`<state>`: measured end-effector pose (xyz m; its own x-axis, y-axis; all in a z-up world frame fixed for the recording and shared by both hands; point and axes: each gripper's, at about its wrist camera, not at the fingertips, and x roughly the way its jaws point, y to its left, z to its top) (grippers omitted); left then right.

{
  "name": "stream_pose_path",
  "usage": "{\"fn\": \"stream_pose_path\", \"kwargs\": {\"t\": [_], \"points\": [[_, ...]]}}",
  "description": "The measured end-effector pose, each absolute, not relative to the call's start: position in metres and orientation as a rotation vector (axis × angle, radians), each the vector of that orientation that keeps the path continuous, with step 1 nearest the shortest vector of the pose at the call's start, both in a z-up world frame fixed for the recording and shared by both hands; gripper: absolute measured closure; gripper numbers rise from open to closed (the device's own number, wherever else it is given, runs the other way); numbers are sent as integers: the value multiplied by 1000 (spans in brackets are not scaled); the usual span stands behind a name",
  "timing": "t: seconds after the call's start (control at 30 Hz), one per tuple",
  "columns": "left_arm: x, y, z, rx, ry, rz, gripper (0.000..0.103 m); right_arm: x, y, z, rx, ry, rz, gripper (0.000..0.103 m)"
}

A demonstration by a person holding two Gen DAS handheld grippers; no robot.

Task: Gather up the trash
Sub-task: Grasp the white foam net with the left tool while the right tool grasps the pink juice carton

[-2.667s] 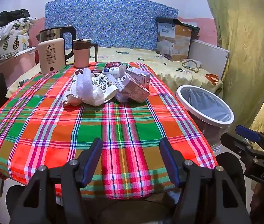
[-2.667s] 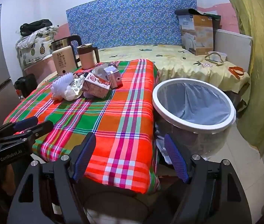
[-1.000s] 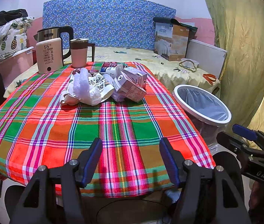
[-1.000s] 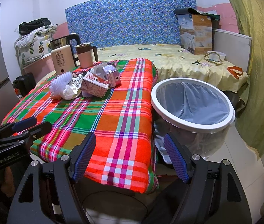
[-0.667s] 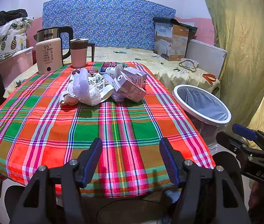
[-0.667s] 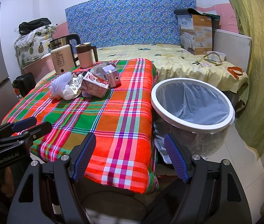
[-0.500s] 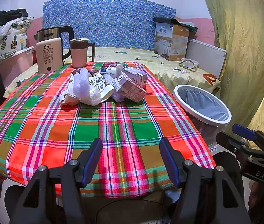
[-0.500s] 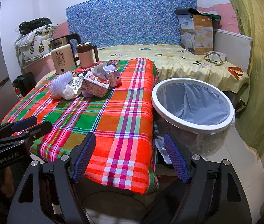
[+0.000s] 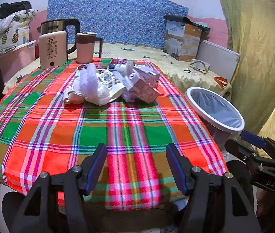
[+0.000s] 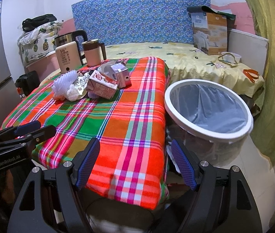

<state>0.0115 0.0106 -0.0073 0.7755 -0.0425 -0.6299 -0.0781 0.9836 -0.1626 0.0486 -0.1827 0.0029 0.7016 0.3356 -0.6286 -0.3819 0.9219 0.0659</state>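
Observation:
A heap of trash lies at the far side of the plaid-covered table [image 9: 90, 132]: white foam netting [image 9: 89, 83], a crumpled printed wrapper [image 9: 108, 78] and crushed pink cartons [image 9: 143, 89]. The same heap shows in the right wrist view, with the netting [image 10: 64, 84] and cartons [image 10: 102, 86]. A white-rimmed bin [image 9: 215, 108] with a grey liner stands on the floor right of the table [image 10: 208, 107]. My left gripper [image 9: 136, 161] is open and empty over the table's near edge. My right gripper [image 10: 133, 162] is open and empty at the table's near right corner.
A beige kettle [image 9: 53, 51] and a pink mug [image 9: 85, 47] stand at the table's far left. A bed with a yellow sheet [image 10: 186, 62] lies behind, with a cardboard box [image 10: 210, 32] on it. A yellow curtain [image 9: 259, 58] hangs at the right.
Both grippers have stayed open and nearly still. The views shifted only slightly; the trash and bin have not moved.

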Motion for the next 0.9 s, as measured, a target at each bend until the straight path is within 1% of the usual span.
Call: {"fn": "stream_pose_path", "kwargs": {"t": [0.53, 0.83, 0.9], "points": [[61, 78, 0, -235, 666, 157, 37, 93, -138, 7, -164, 669, 506, 26], [94, 87, 4, -239, 642, 135, 38, 117, -107, 8, -200, 670, 548, 26], [100, 88, 2, -243, 645, 133, 39, 121, -103, 7, -207, 674, 558, 26]]}}
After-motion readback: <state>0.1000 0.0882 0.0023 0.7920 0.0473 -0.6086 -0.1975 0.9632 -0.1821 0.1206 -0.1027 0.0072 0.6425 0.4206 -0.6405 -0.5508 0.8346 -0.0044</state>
